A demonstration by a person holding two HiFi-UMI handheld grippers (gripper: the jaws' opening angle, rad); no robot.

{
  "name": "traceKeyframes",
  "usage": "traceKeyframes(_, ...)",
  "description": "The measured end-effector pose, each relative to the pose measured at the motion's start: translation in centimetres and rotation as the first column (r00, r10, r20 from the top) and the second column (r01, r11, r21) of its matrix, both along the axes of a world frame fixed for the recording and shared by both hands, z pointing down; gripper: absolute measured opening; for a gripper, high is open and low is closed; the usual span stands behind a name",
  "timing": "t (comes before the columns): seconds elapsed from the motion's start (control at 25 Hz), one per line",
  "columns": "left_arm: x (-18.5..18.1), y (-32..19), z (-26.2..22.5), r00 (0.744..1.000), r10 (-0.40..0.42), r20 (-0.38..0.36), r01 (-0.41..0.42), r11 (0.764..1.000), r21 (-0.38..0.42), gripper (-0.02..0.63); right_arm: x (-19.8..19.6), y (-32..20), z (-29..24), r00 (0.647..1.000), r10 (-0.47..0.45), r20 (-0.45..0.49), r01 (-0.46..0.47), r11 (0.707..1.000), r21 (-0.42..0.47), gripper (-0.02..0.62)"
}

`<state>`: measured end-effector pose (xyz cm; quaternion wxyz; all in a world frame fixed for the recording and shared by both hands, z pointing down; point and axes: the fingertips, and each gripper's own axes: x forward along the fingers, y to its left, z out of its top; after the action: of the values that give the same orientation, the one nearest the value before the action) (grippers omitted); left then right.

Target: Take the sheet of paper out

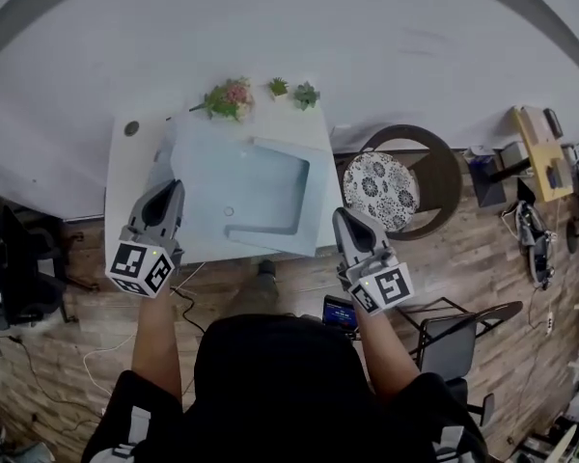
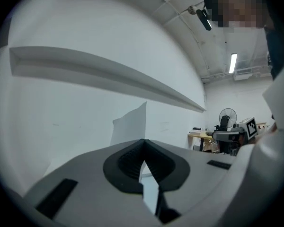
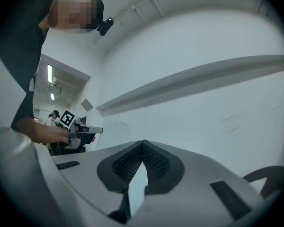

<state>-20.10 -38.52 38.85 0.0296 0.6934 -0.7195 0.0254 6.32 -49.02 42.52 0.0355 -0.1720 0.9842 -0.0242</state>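
No words, numbers or brand names could be read in any view. The only sign-like marks were black-and-white square patterns on the left gripper's cube and the right gripper's cube. They carried no letters or digits.

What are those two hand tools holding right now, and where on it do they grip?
One pale blue sheet, shared between them: the left tool is shut on its left edge, the right tool on its right edge.
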Motion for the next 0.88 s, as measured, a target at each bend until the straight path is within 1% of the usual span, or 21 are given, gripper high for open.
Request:
traceKeyframes(0.2, 5.4, 5.5, -0.1, 0.999, -0.039, 0.015, 0.037, 0.995, 0.090, 0.002, 5.5, 4.8, -0.7, 0.999, 0.009, 0.033, -0.009, 1.000, -0.002, 0.009)
traceKeyframes(0.28, 7.4, 7.8, 0.1, 0.998, -0.053, 0.015, 0.051, 0.994, 0.097, 0.002, 7.7, 6.8, -0.7, 0.999, 0.017, 0.036, -0.017, 1.000, -0.003, 0.009)
traceKeyframes(0.4, 10.0, 11.0, 1.0, 0.999, -0.052, 0.008, 0.052, 0.996, 0.078, 0.002, 10.2, 9.1, -0.3, 0.999, 0.040, 0.021, -0.040, 0.999, 0.001, 0.009)
traceKeyframes(0.56, 12.1, 15.0, 1.3, 0.998, -0.060, 0.023, 0.057, 0.995, 0.085, 0.002, 11.9, 11.4, 0.4, 0.996, 0.089, -0.013, -0.089, 0.996, 0.011, 0.009)
traceKeyframes(0.68, 13.2, 17.6, 1.8, 0.998, -0.052, 0.030, 0.049, 0.995, 0.086, 0.002, 13.0, 13.4, 0.7, 0.993, 0.121, -0.011, -0.121, 0.993, -0.006, 0.009)
traceKeyframes(0.88, 13.5, 21.8, 3.2, 0.999, -0.034, 0.013, 0.032, 0.996, 0.082, 0.002, 12.9, 17.9, 1.4, 0.991, 0.135, -0.021, -0.135, 0.991, -0.019, 0.009)
